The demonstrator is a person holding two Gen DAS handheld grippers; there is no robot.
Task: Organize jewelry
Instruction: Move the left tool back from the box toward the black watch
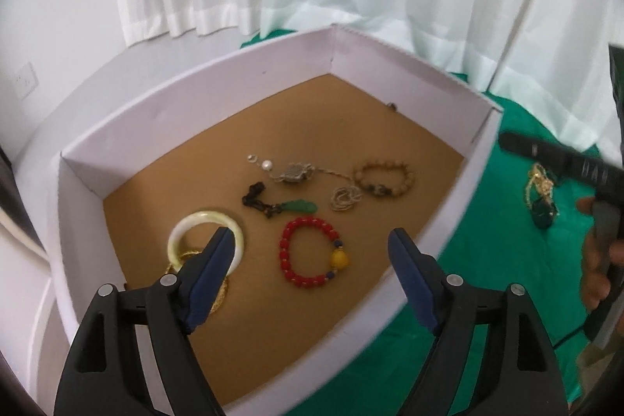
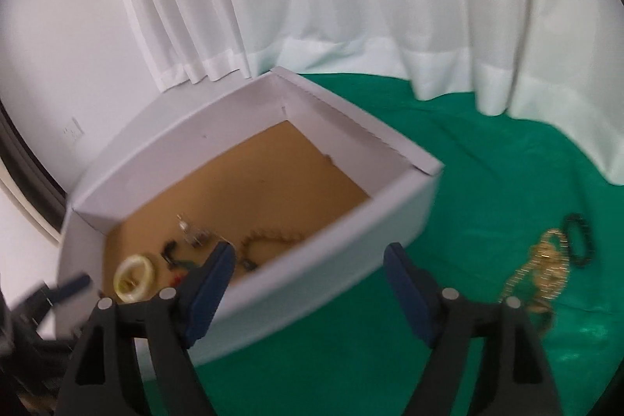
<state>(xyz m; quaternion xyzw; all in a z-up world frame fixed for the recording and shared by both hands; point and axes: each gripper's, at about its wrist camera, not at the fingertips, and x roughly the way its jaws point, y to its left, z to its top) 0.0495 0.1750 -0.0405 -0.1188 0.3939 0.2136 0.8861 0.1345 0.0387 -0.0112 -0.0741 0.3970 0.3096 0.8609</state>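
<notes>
A white box [image 1: 448,221] with a brown floor holds several pieces: a pale jade bangle [image 1: 195,225] lying on a gold chain [image 1: 220,301], a red bead bracelet [image 1: 288,252] with a yellow bead, a green pendant [image 1: 300,207] on a black cord, a silver pearl necklace [image 1: 290,174] and a wooden bead bracelet [image 1: 384,178]. My left gripper [image 1: 311,234] hangs open over the box, nothing between its fingers. My right gripper [image 2: 310,248] is open and empty above the box's near wall [image 2: 351,248]. On the green cloth lie a tangled gold necklace [image 2: 546,268] and a black bead bracelet [image 2: 581,240].
White curtains [image 2: 351,6] hang behind the green cloth [image 2: 448,182]. A hand [image 1: 596,260] holding the other gripper's black body [image 1: 561,166] fills the right edge of the left wrist view, above the gold necklace [image 1: 540,186]. The right wrist view is blurred.
</notes>
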